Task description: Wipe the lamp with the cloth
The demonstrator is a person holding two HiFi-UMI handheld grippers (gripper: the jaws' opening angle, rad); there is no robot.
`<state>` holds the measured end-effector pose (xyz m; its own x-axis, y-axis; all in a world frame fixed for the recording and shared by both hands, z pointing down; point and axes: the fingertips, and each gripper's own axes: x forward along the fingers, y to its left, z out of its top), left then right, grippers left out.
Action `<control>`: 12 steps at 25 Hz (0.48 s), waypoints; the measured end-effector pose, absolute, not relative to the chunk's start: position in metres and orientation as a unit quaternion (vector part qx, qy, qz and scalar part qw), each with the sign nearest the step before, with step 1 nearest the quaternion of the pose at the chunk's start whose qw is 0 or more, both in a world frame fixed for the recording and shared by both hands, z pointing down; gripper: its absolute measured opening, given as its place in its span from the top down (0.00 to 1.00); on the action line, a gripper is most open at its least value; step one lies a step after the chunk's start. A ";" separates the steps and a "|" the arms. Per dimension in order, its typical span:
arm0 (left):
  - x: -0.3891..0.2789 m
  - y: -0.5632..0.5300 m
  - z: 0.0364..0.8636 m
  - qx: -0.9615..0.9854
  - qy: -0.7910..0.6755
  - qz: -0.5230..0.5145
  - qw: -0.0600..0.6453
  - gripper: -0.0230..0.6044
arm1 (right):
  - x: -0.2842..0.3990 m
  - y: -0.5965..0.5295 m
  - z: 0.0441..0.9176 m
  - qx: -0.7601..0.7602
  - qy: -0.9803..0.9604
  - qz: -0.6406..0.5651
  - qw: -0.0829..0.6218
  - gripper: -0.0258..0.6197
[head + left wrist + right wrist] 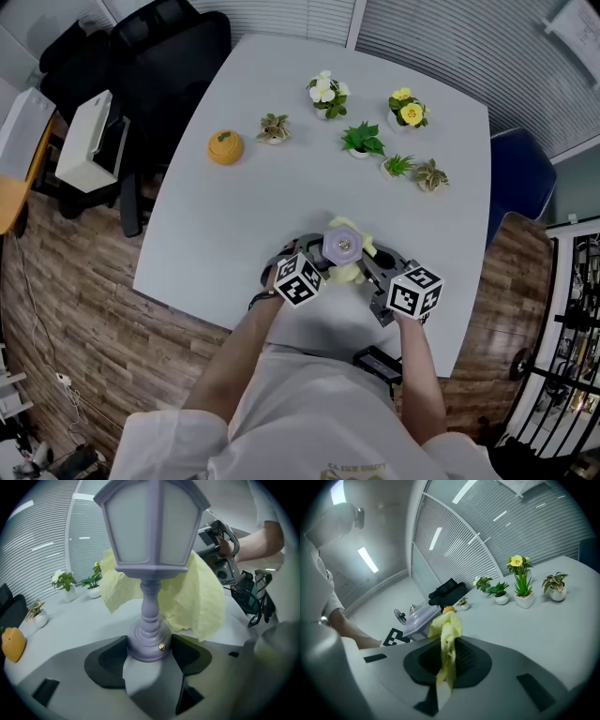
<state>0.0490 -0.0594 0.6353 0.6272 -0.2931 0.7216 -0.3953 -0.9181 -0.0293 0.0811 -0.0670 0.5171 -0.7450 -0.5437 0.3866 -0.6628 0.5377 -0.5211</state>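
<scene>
Yellow cloth [447, 630], one, pinched in the closed jaws of the right gripper [445, 665], lower centre of its view. Alongside, left gripper [149, 651], jaws wide, clamped on the round base of the single lilac lamp [152, 527]; upright, cloth hanging just behind shade and stem. In the head view, both at bottom centre of the pale grey table [234, 234], close to its near edge. Further up: six small potted plants [363, 141] across the upper right, one orange pumpkin-shaped ornament [225, 147] upper left. Wide bare tabletop between these and the lamp. Past the edges: black chair [169, 56] upper left, blue chair [520, 178] right.
</scene>
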 end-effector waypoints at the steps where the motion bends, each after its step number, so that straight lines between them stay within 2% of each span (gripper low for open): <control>1: 0.049 -0.059 0.635 0.900 -0.192 0.386 0.065 0.48 | 0.080 -0.065 0.517 0.346 -0.872 0.334 0.089 0.92; 12: 0.050 -0.059 0.635 0.899 -0.190 0.389 0.069 0.48 | 0.078 -0.041 0.518 0.337 -0.875 0.334 0.096 0.92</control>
<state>0.0496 -0.0586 0.6354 0.6251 -0.2880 0.7255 -0.3951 -0.9183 -0.0242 0.0779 -0.0413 0.5175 -0.7539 -0.5268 0.3926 -0.6544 0.5497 -0.5192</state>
